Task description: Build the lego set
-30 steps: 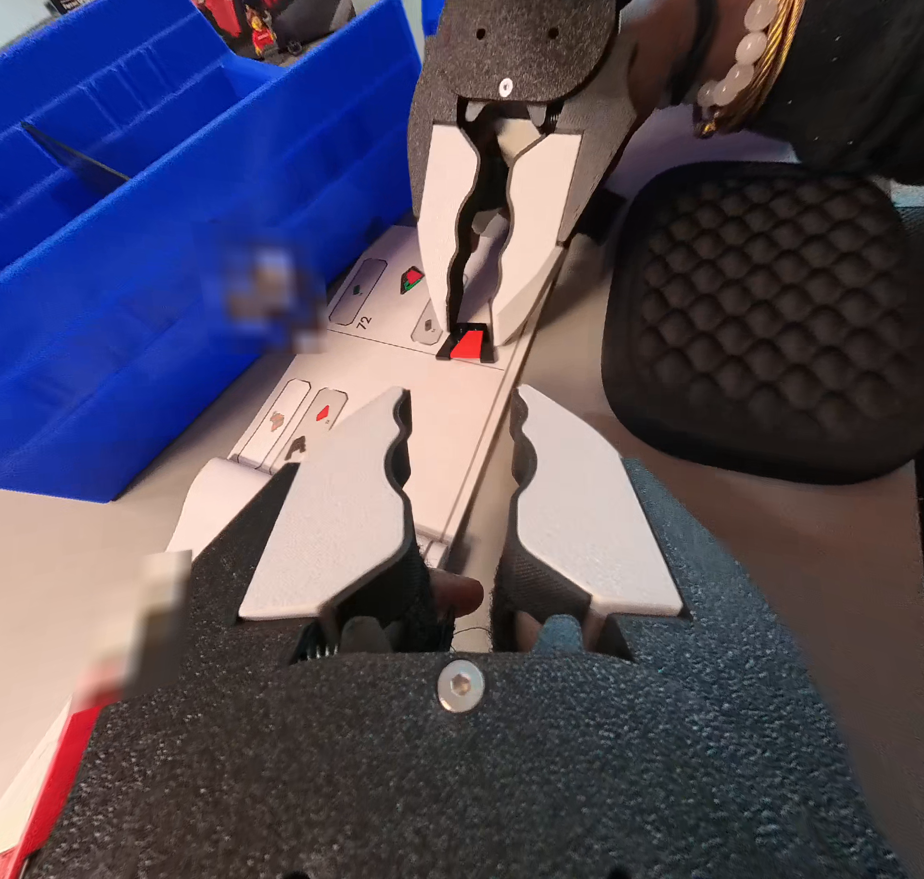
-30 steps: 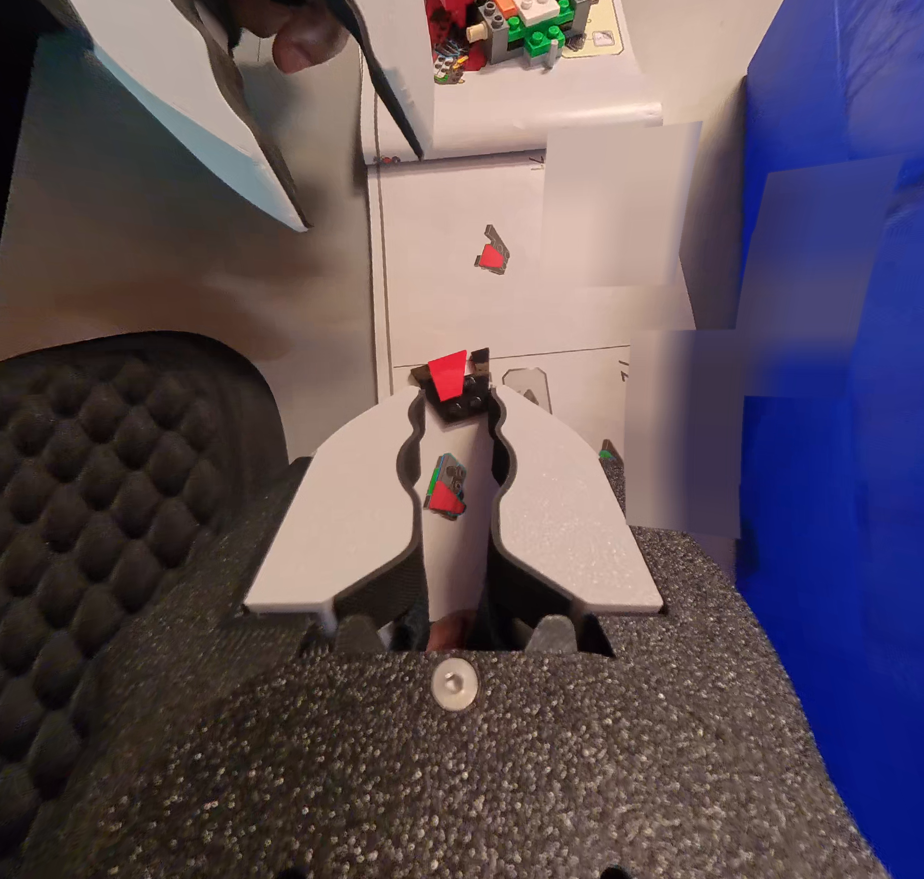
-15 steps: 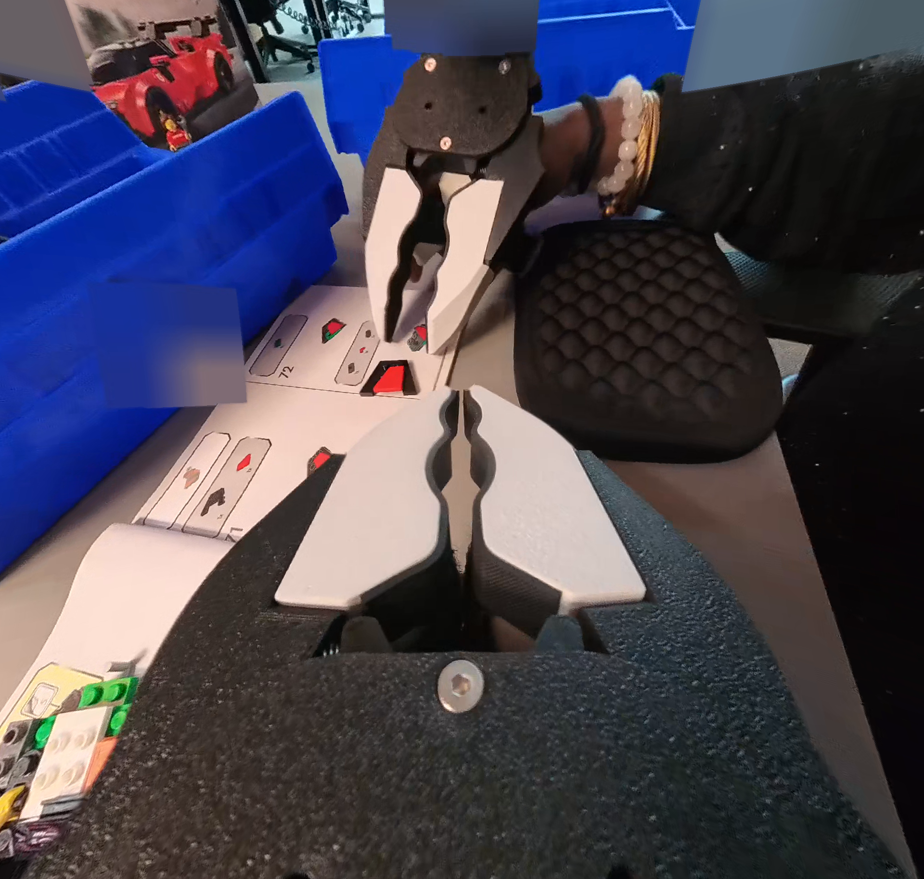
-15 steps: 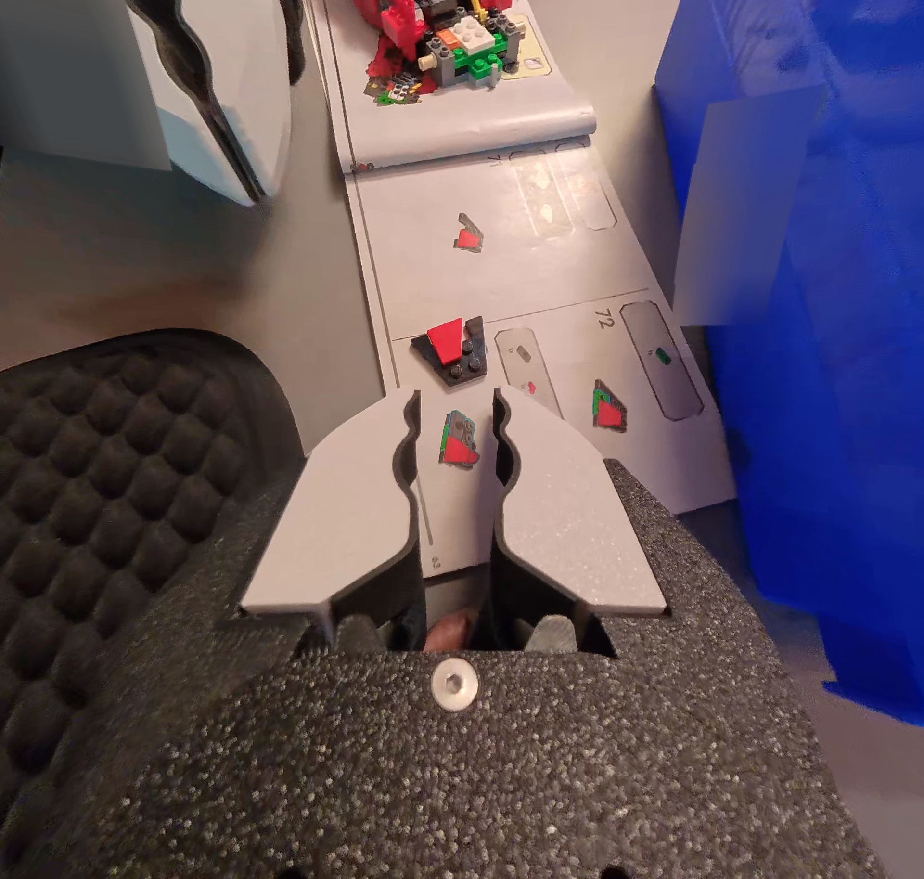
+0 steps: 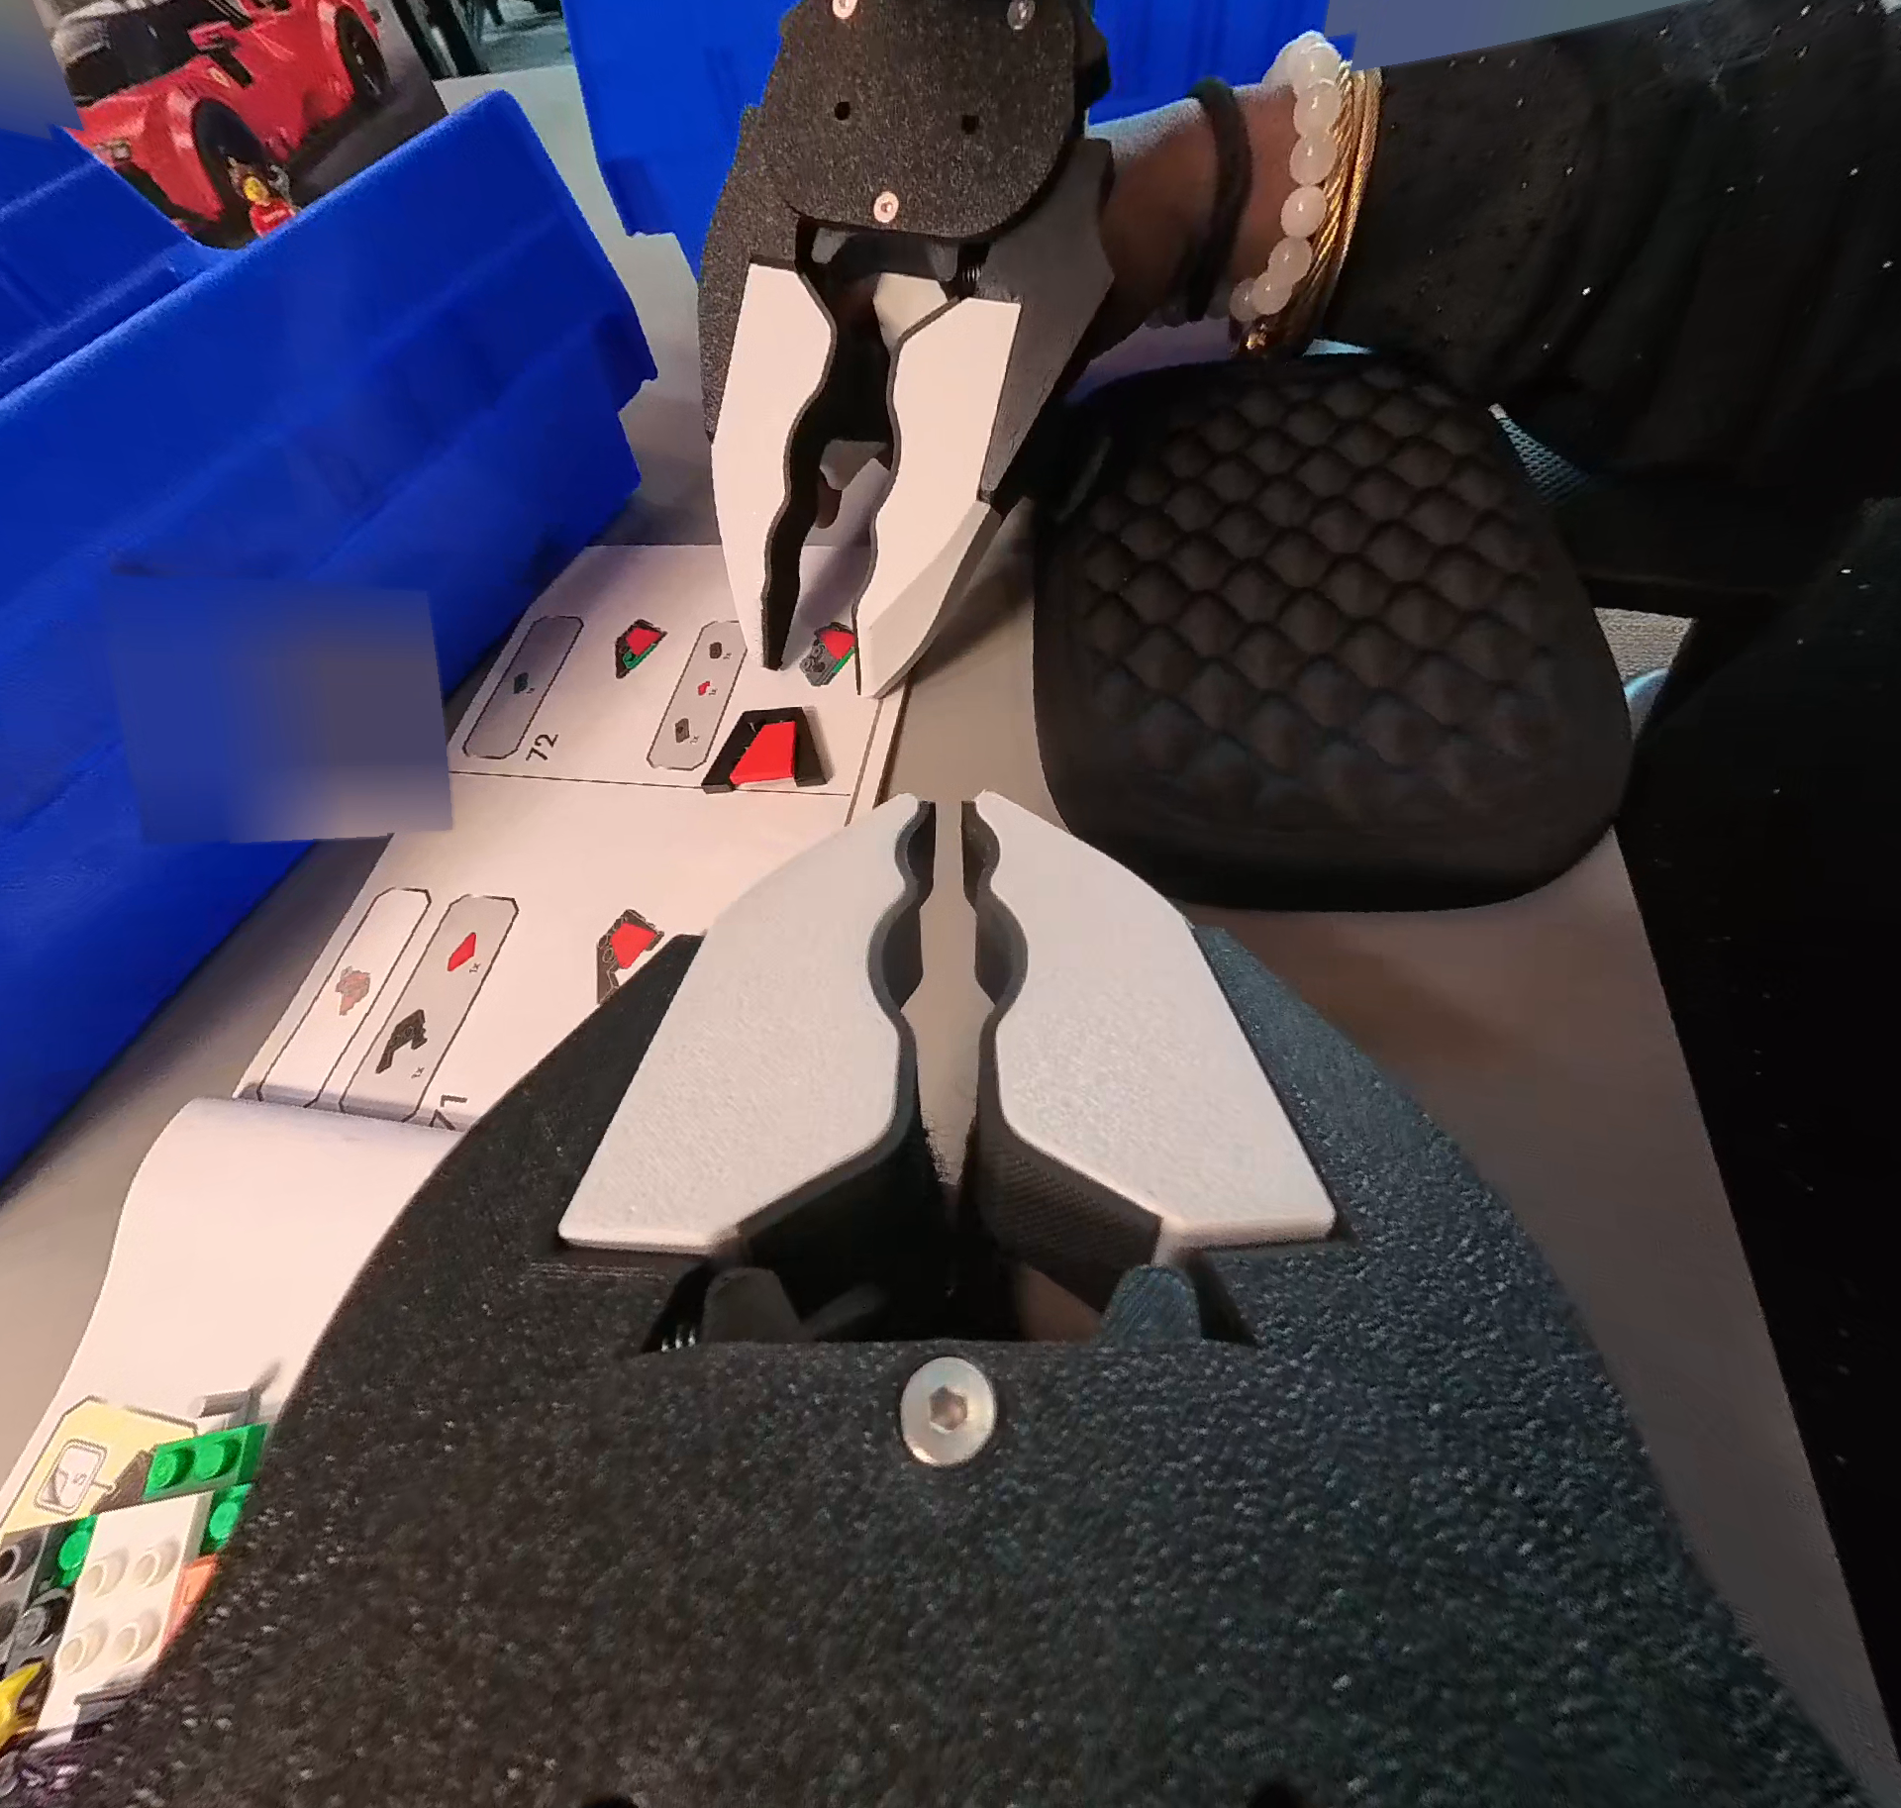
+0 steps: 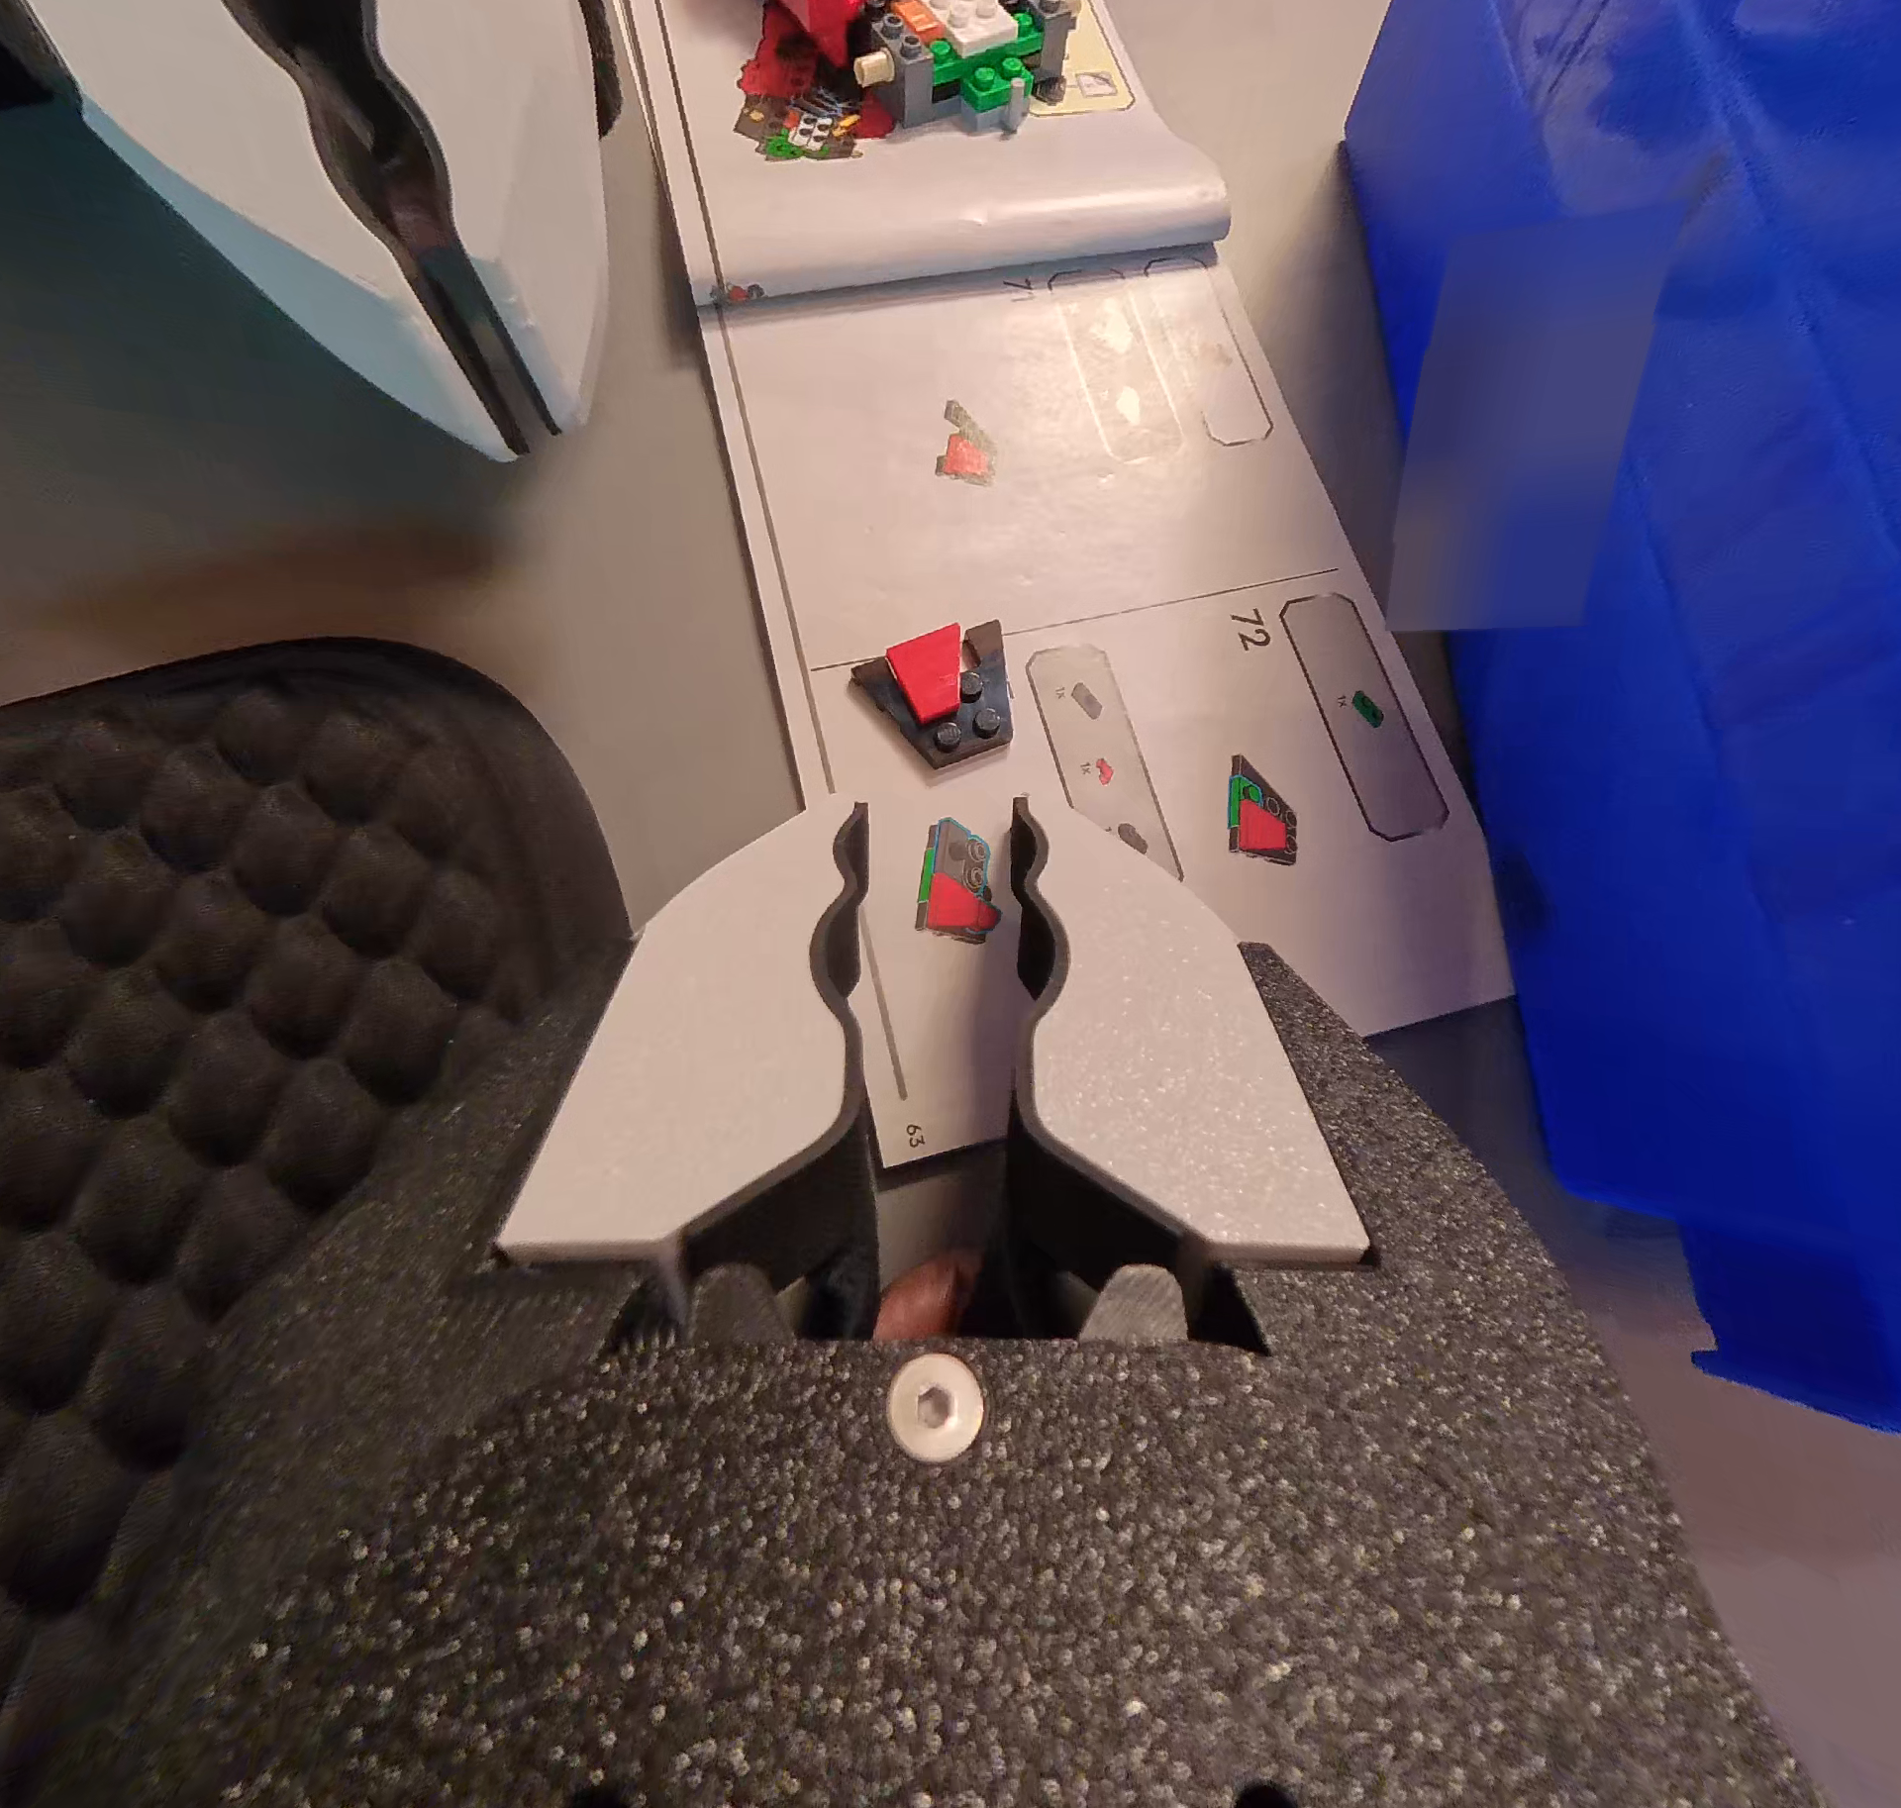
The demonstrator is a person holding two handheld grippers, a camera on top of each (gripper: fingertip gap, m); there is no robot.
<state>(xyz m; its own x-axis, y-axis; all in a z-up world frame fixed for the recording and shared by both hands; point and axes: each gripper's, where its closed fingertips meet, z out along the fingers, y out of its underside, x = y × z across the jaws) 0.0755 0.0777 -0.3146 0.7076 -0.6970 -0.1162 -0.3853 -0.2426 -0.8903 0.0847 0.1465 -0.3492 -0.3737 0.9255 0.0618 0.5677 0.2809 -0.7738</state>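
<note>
Your black-and-red wedge assembly (image 6: pixel 941 699) lies in the open on the instruction booklet (image 6: pixel 1080 524), with bare page all around it. A blue bin (image 6: pixel 1646 627) walls off one long side of the booklet, and a black quilted pad (image 6: pixel 257 936) crowds the other. The partly built car (image 6: pixel 905 20) blocks the booklet's far end.
</note>
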